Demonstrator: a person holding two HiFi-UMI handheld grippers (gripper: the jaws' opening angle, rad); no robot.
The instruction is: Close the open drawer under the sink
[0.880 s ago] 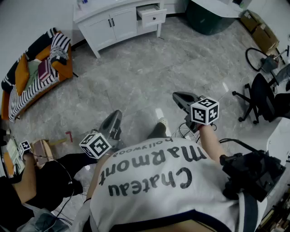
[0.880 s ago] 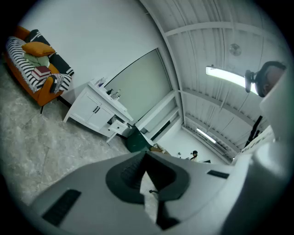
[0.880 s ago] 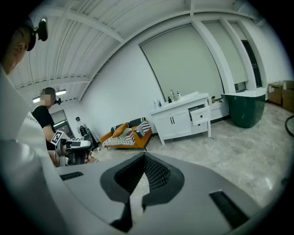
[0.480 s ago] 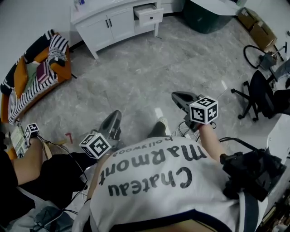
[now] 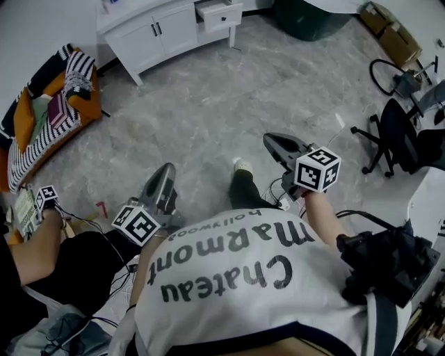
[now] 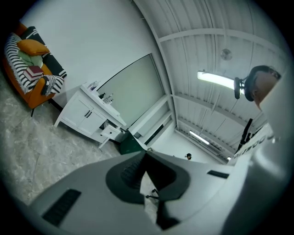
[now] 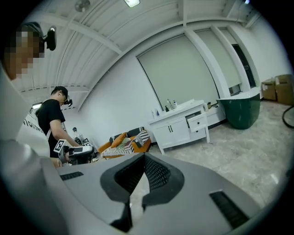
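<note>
Though well off the drawer [image 5: 220, 14], L gripper [image 6: 146, 153] & R gripper [image 7: 144, 156] have fingers [image 7: 158, 174] clenched, nothing between.

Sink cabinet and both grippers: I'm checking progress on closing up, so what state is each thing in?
Drawer: open, pulled out from the cabinet front.
Cabinet doors: shut.
Left gripper: shut, nothing between the jaws, far from the drawer.
Right gripper: shut, nothing between the jaws, far from the drawer.
</note>
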